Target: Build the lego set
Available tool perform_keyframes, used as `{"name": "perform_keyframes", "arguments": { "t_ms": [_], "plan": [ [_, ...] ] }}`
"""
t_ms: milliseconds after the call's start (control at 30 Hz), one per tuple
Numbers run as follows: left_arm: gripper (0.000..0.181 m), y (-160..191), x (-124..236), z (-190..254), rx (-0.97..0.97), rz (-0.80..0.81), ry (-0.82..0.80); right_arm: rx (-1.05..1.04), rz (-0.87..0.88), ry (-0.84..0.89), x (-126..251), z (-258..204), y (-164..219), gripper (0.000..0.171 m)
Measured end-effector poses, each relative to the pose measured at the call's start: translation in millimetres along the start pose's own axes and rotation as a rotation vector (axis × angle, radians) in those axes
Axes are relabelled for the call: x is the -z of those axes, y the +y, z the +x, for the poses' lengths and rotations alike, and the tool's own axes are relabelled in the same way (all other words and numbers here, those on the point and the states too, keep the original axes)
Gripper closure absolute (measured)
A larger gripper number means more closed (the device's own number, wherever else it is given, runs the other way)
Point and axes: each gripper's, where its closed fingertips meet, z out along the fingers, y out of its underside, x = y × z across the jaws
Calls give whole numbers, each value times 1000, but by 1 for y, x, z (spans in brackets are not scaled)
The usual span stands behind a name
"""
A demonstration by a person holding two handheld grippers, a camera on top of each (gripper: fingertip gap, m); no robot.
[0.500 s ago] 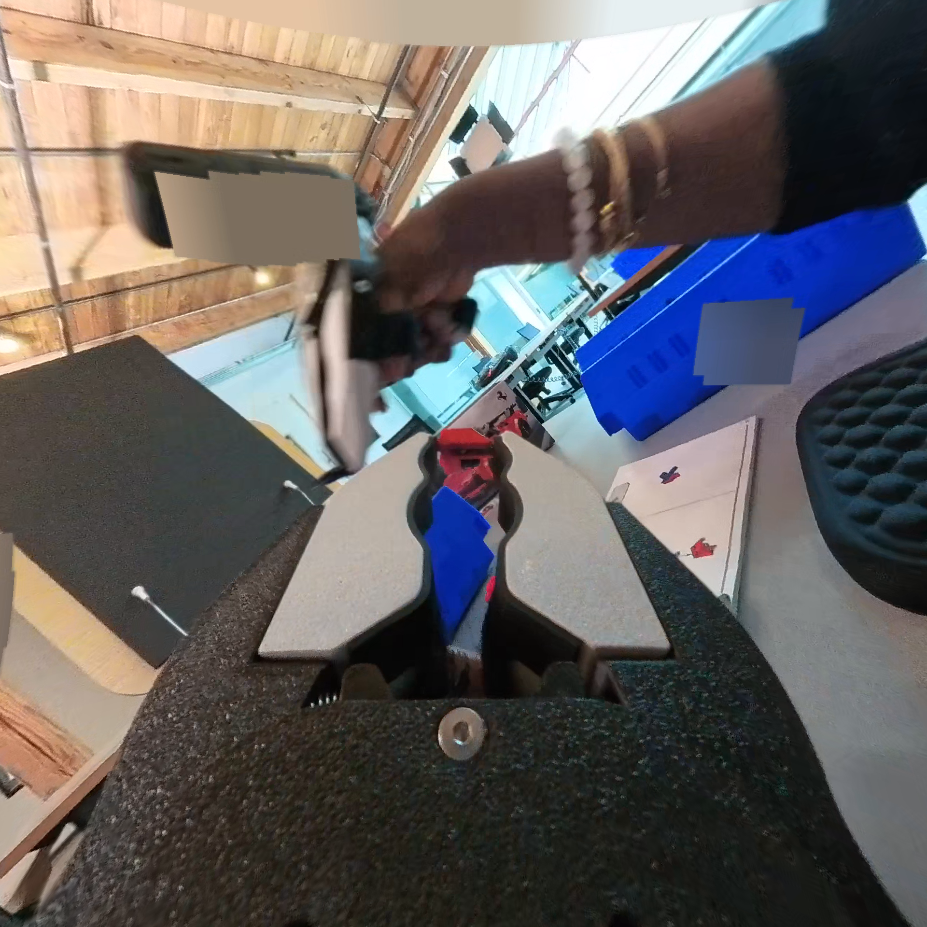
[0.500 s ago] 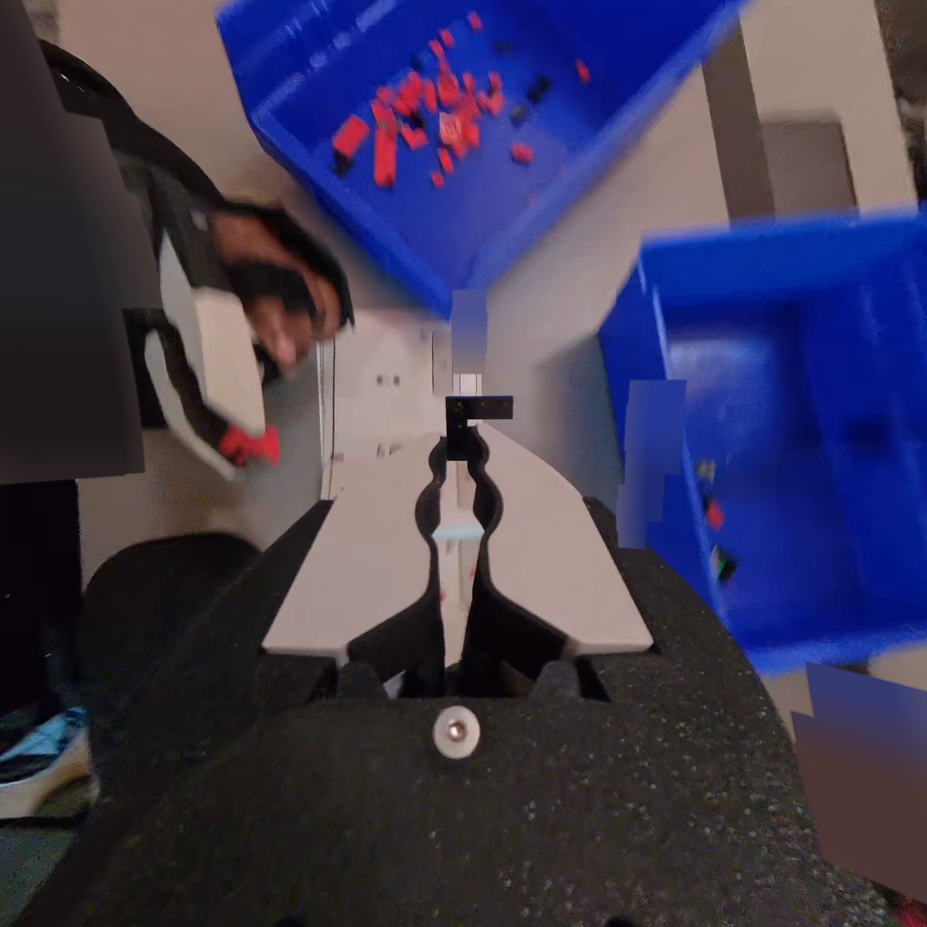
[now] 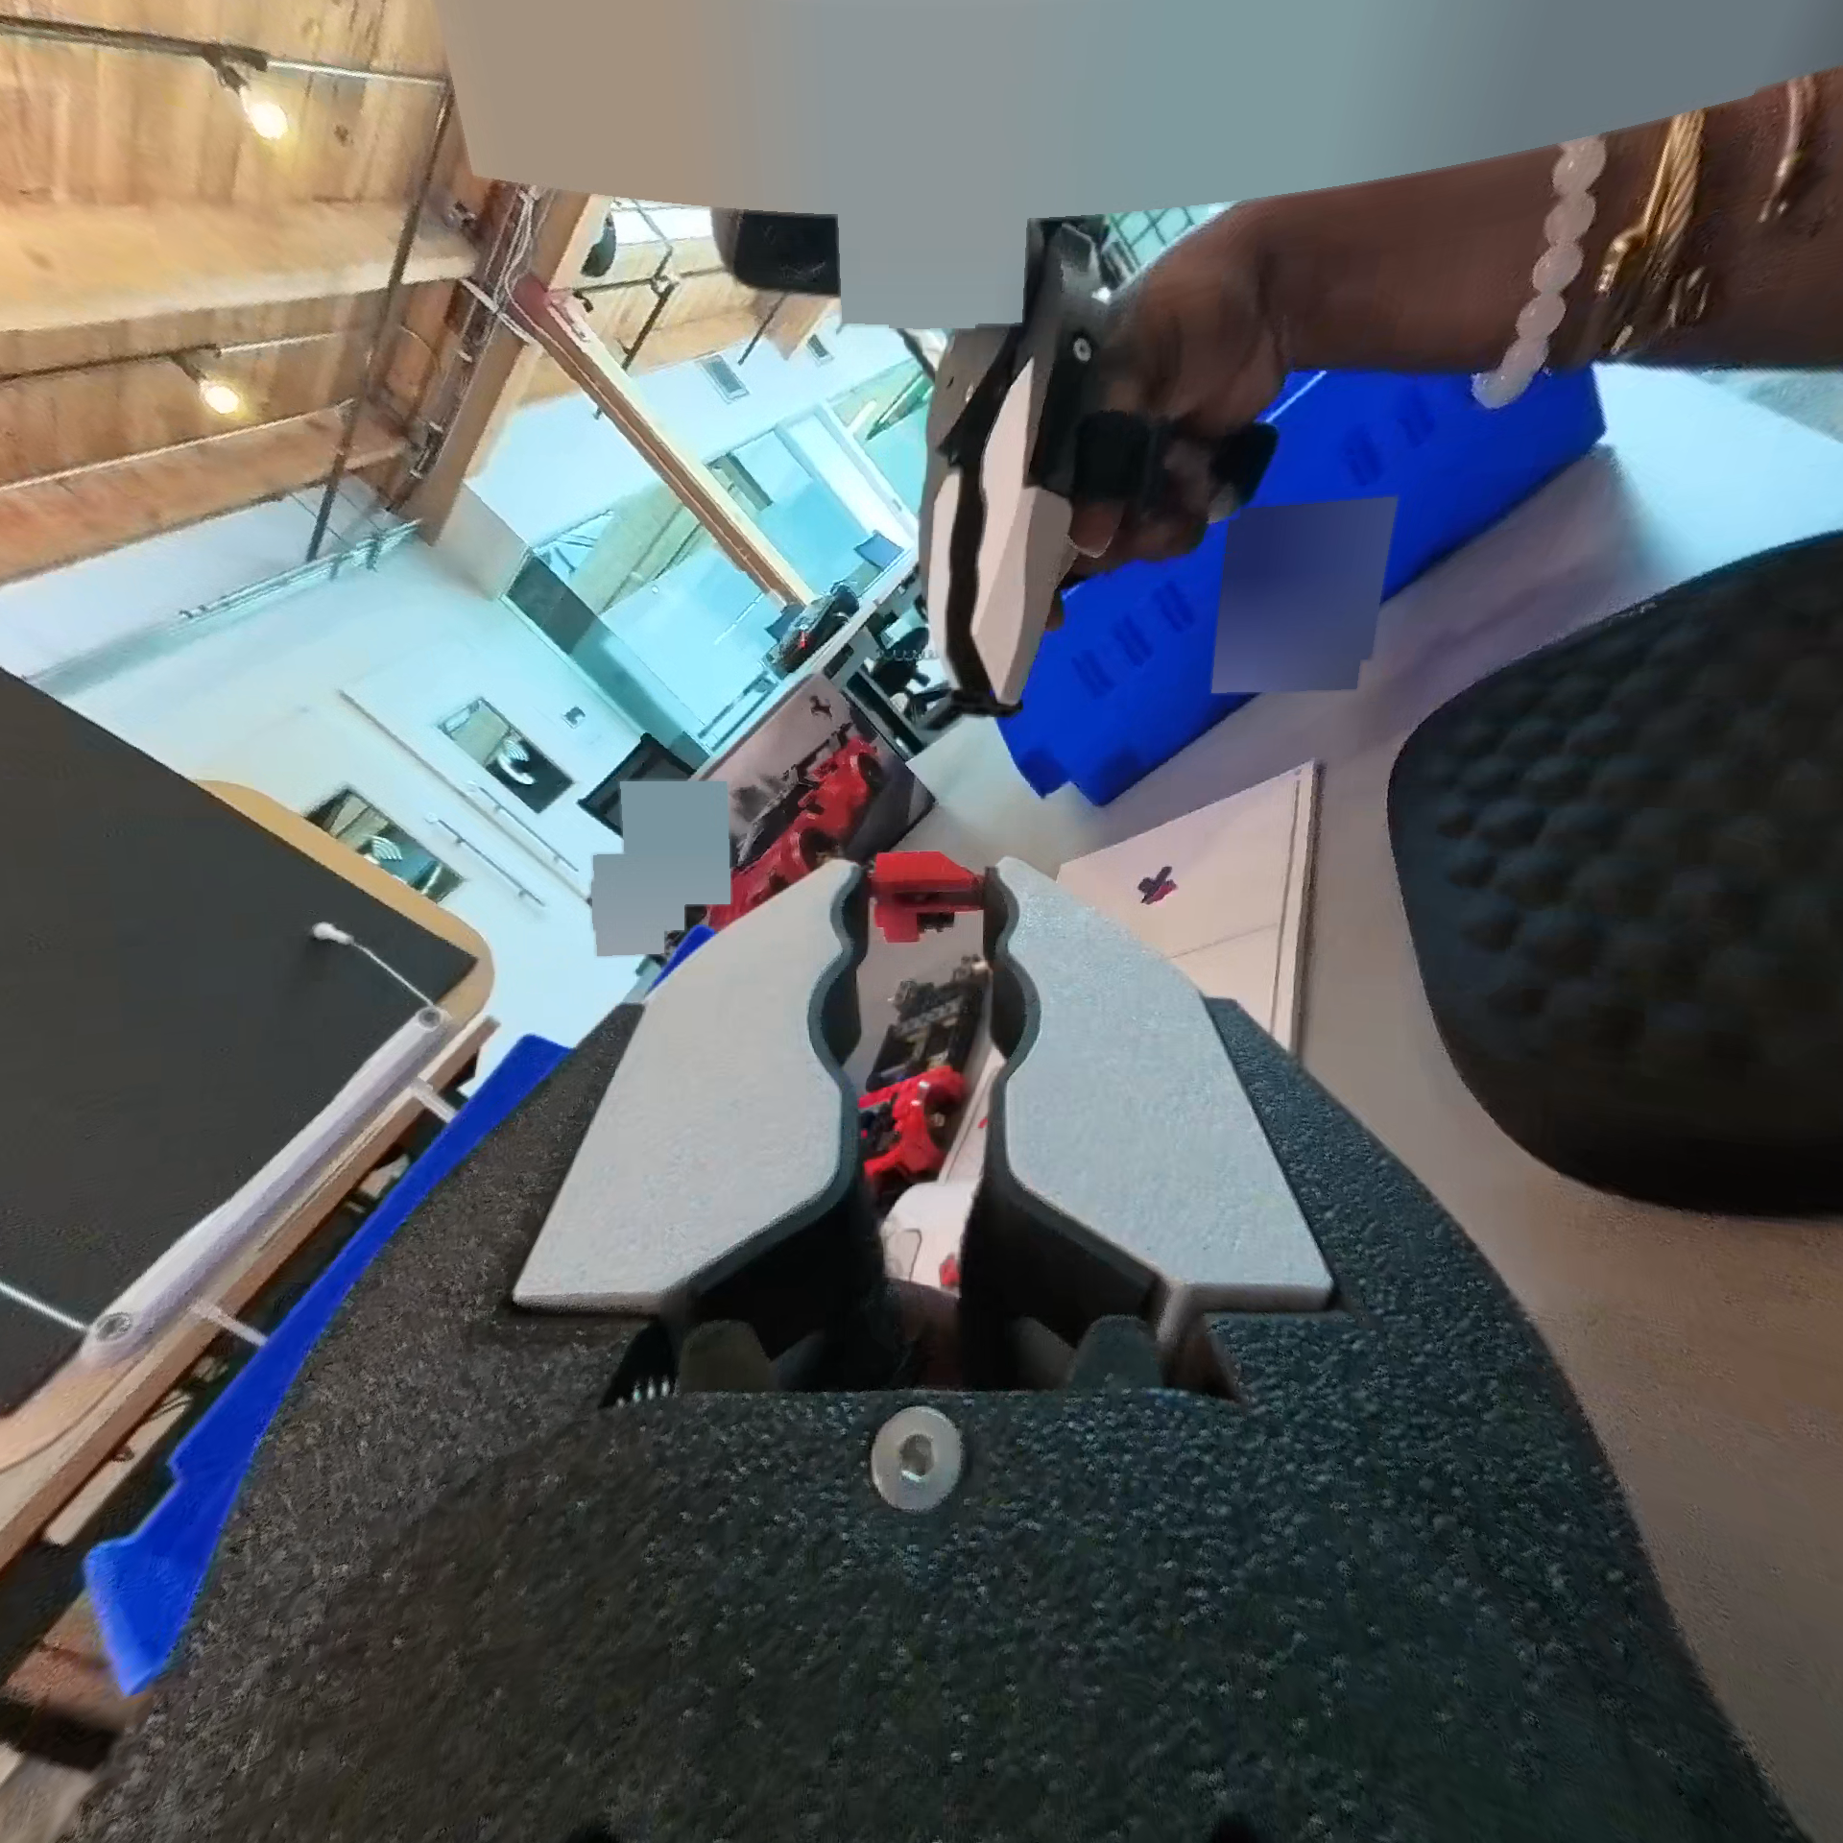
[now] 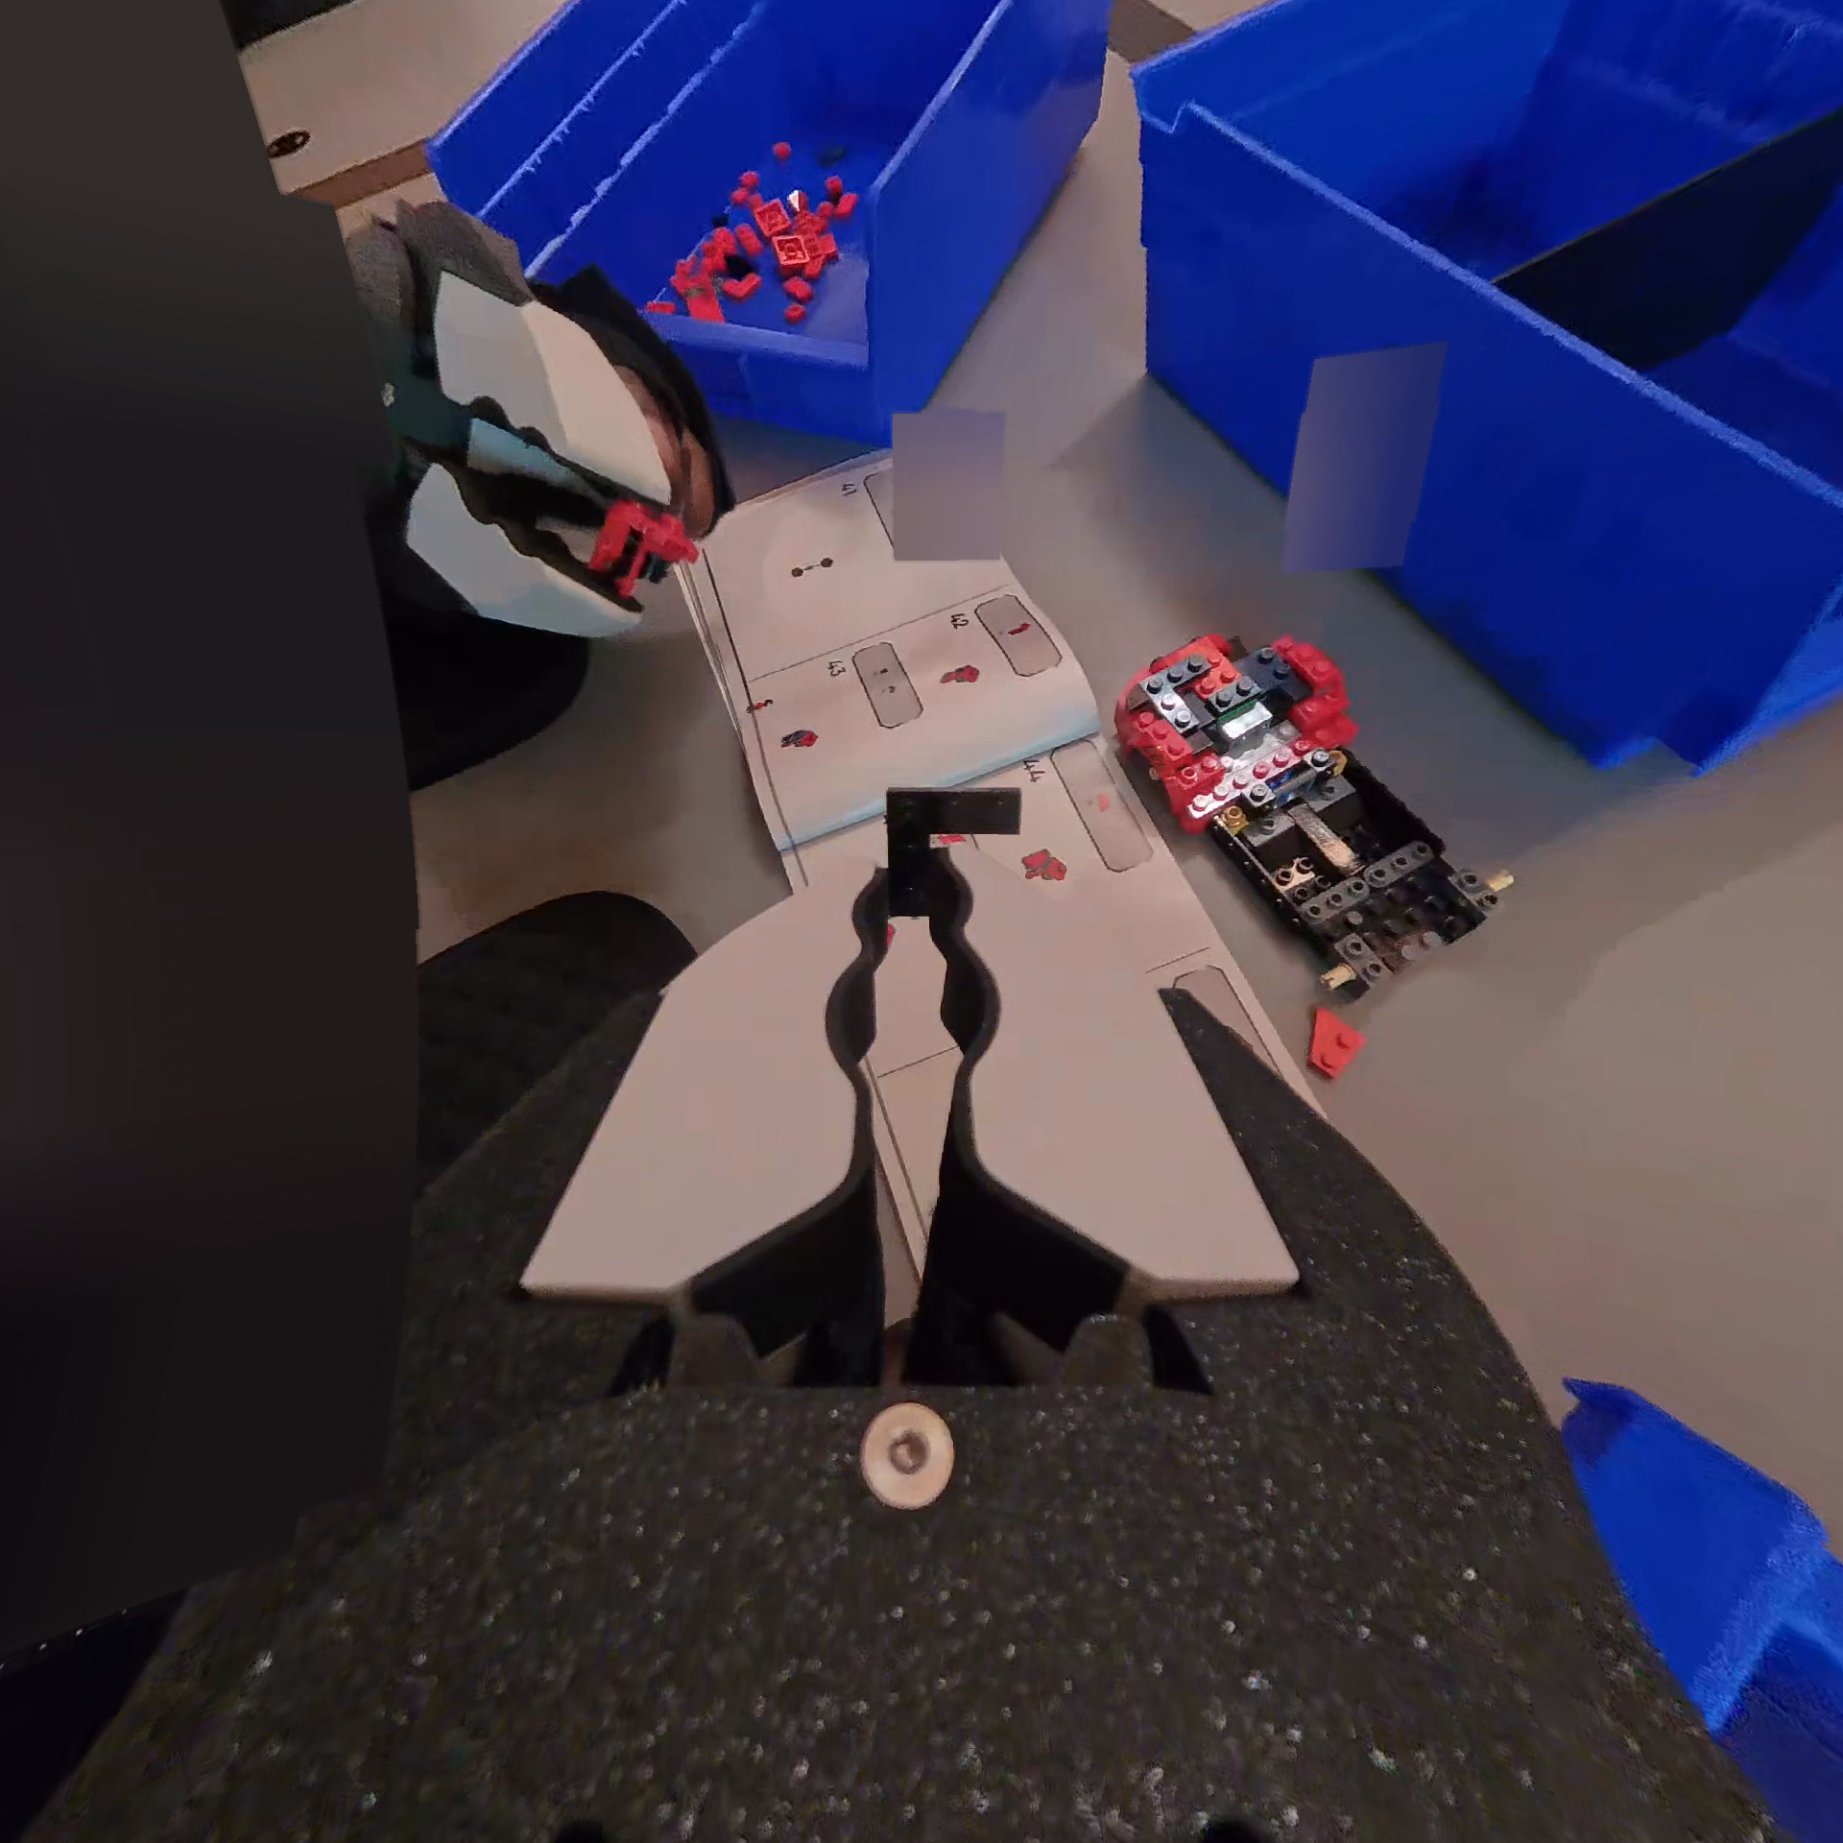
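Right wrist view: the right gripper (image 4: pixel 913 893) pinches a black L-shaped Lego piece (image 4: pixel 947 823) above the open instruction booklet (image 4: pixel 898 688). Farther right on the grey table (image 4: pixel 1496 1147) lies the half-built red-and-black Lego car (image 4: pixel 1296 798). Far left, the left gripper (image 4: pixel 638 558) clamps a small red Lego assembly (image 4: pixel 638 544).

- An open-plan office or lab workspace.
- Wooden ceiling (image 3: pixel 150 299) with track lights (image 3: pixel 261 118).
- Glass partitions (image 3: pixel 638 598), far desks (image 3: pixel 878 638).
- Blue parts bins (image 4: pixel 1496 449) on a grey table (image 4: pixel 1596 1097).
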Motion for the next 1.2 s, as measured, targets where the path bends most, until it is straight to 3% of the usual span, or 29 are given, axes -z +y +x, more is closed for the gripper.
{"name": "perform_keyframes", "arguments": {
  "t_ms": [167, 367, 500, 633, 933, 1200],
  "plan": [
    [161, 13, -4, 0, -103, -34, -23, 18, 69, -11, 9, -4, -10, 163],
    [161, 26, 7, -19, -191, -91, -92, -55, 348, -2, 3, 8, -31, 163],
    [161, 27, 11, -26, -175, -86, -112, -58, 338, 89, -6, 27, -22, 163],
    [161, 31, 8, -20, -162, -91, -86, -93, 361, -9, -22, 24, -15, 163],
    [161, 23, 10, -18, -262, -74, -101, 6, 136, -148, -60, -5, 13, 163],
    [161, 17, 7, -3, -382, -61, -55, 50, -254, 19, -71, 11, 63, 163]
  ]
}}
